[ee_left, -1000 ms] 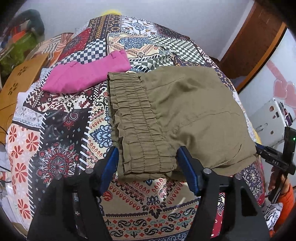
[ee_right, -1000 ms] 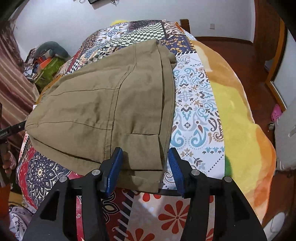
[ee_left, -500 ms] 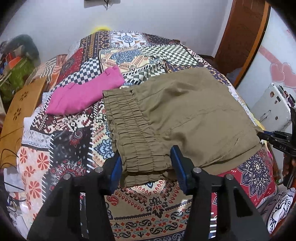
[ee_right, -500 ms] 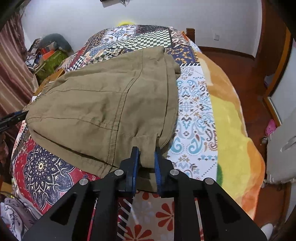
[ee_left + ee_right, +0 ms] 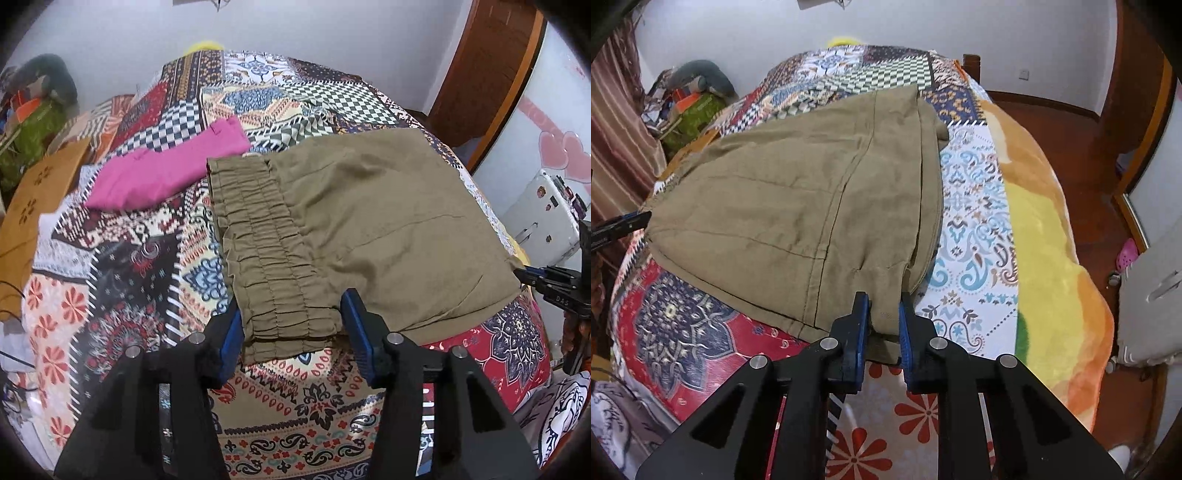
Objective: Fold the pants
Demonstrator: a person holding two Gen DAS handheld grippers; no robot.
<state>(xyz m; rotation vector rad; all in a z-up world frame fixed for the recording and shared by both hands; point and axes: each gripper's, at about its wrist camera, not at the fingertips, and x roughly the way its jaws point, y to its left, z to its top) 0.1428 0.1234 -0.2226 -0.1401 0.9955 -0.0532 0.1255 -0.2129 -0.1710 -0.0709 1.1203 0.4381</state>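
Olive-green pants [image 5: 369, 229] lie folded across the patterned bedspread [image 5: 140, 266], with the gathered elastic waistband [image 5: 266, 254] toward my left gripper. My left gripper [image 5: 291, 325] is open, its blue pads on either side of the waistband's near corner. In the right wrist view the pants [image 5: 798, 206] spread away from me. My right gripper [image 5: 884, 317] is shut on the near corner of the pants' leg end. The right gripper also shows at the far right of the left wrist view [image 5: 554, 284].
A folded magenta garment [image 5: 166, 170] lies on the bed beyond the waistband. A wooden stool [image 5: 33, 206] stands at the bed's left. A yellow-orange blanket [image 5: 1045, 236] covers the bed's right side. A white appliance [image 5: 543, 218] and wooden floor [image 5: 1052, 122] lie to the right.
My right gripper closed from open onto the pants' leg-end corner. My left gripper drew back slightly and narrowed around the waistband corner but stays open.
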